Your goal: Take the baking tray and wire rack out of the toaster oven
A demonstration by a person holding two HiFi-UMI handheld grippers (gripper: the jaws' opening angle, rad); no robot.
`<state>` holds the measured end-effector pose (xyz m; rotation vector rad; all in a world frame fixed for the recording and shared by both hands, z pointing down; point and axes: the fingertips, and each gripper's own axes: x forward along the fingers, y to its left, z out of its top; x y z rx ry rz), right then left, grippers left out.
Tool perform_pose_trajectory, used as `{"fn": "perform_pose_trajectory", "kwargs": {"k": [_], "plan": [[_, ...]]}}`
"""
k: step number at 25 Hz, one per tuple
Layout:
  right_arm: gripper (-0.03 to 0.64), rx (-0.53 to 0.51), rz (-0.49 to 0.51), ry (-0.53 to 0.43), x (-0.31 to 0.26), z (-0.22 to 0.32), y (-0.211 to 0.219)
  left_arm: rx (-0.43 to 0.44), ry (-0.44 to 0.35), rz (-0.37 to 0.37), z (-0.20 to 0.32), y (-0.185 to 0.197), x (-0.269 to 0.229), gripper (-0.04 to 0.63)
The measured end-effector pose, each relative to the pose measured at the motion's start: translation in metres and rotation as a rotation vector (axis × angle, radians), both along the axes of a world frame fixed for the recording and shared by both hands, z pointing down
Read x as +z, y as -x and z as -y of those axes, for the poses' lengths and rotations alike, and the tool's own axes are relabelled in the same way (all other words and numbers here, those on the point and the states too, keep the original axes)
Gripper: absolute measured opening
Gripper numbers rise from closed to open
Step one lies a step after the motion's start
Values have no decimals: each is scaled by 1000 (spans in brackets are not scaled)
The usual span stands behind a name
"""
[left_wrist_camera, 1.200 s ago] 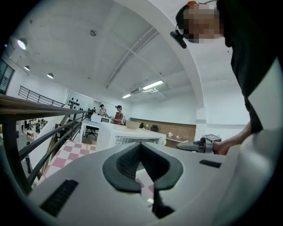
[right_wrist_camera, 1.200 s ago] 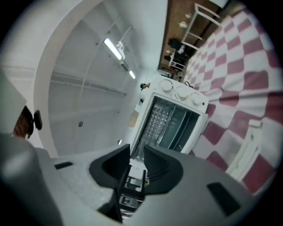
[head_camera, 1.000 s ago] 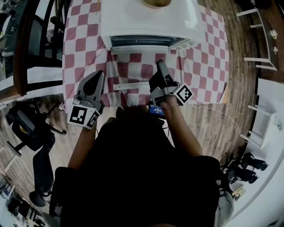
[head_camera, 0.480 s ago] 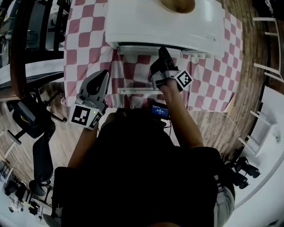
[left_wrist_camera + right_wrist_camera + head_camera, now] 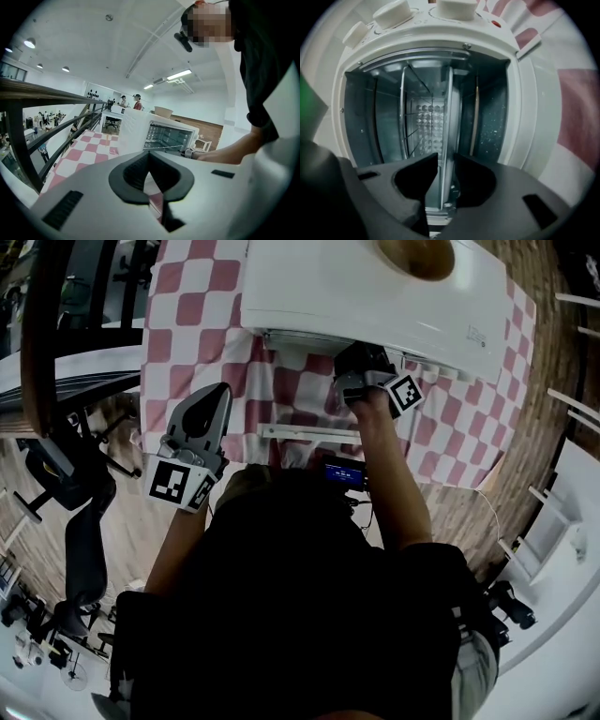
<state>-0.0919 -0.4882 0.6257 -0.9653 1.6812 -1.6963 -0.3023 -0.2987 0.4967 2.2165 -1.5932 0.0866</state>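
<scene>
The white toaster oven [image 5: 375, 287] stands open on the checked tablecloth, its door folded down toward me. In the right gripper view, which is turned sideways, the oven cavity [image 5: 426, 108] shows the baking tray [image 5: 446, 131] edge-on and the wire rack [image 5: 404, 117] in the slot beside it. My right gripper [image 5: 445, 161] is at the oven mouth, its jaws closed on the tray's front rim. It also shows at the opening in the head view [image 5: 361, 357]. My left gripper [image 5: 208, 399] hangs back over the table's near edge, shut and holding nothing, with the oven [image 5: 164, 136] ahead of it.
The open door's white handle bar [image 5: 300, 432] lies across the cloth between me and the oven. A tan bowl [image 5: 417, 254] sits on top of the oven. A dark railing [image 5: 37, 324] runs along the left, and wooden floor lies to the right.
My right gripper has moved forward from above the door handle to the oven mouth and onto the tray's rim. The left gripper has barely shifted.
</scene>
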Motion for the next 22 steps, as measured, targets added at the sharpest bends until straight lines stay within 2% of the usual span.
{"fn": "perform_pose_trajectory", "kwargs": {"k": [6, 12, 17, 22], "plan": [[101, 29, 31, 4, 7, 16, -2, -17, 1, 11, 0, 0, 2, -12], [83, 15, 42, 14, 8, 13, 0, -30, -3, -9, -2, 1, 0, -12], [80, 9, 45, 40, 5, -15, -5, -20, -47, -14, -7, -2, -14, -12], [77, 36, 70, 82, 3, -71, -20, 3, -84, -26, -30, -5, -28, -12]]}}
